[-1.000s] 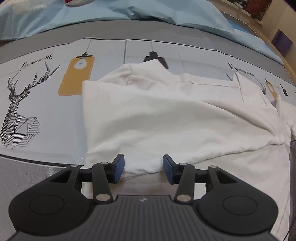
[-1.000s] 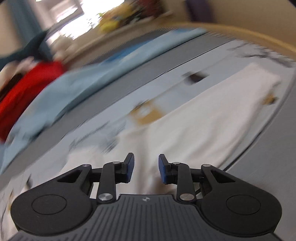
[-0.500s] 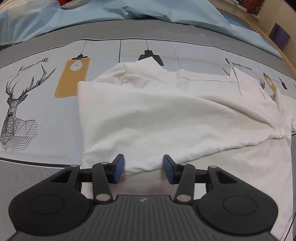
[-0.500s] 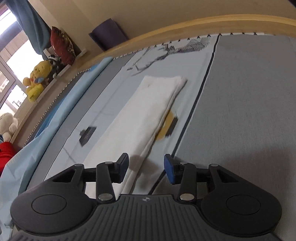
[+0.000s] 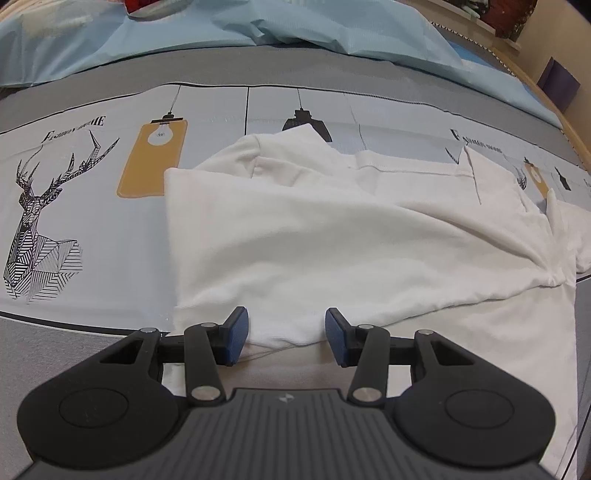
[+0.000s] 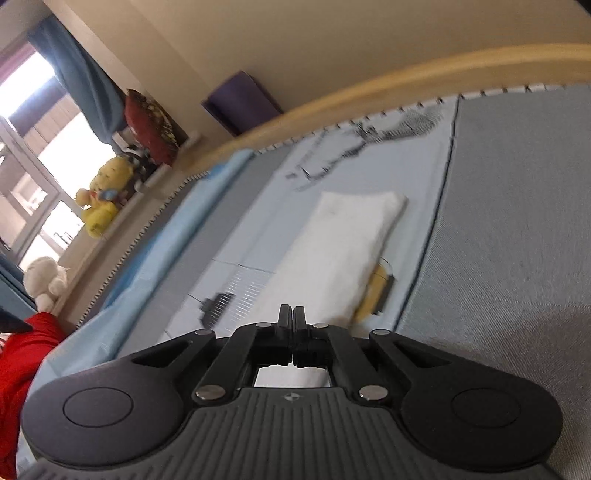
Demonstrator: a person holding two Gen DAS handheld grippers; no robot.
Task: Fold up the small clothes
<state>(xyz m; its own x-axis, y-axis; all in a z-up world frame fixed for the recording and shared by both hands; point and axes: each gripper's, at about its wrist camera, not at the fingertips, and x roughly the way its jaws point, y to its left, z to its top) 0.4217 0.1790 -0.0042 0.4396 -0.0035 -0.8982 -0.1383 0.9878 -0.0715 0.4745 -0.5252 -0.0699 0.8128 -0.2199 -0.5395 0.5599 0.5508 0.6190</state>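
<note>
A white garment (image 5: 332,240) lies partly folded on the printed bed sheet (image 5: 92,206), one layer lapped over another. My left gripper (image 5: 286,330) is open just above its near edge, and the cloth's fold lies between the blue pads (image 5: 236,332) without being pressed. In the right wrist view the same garment (image 6: 343,251) stretches away as a long white strip. My right gripper (image 6: 291,314) is shut, its tips down at the near part of that strip. Whether cloth is pinched between them is hidden.
A light blue blanket (image 5: 258,26) is bunched along the far side of the bed. The wooden bed frame (image 6: 369,92) curves round the far end. A red cloth (image 6: 22,350) lies at the left, with a yellow plush toy (image 6: 101,199) on the window ledge.
My right gripper swung across the bed to the strip's near end, and its jaws went from apart to shut. The left gripper stayed put with the same gap.
</note>
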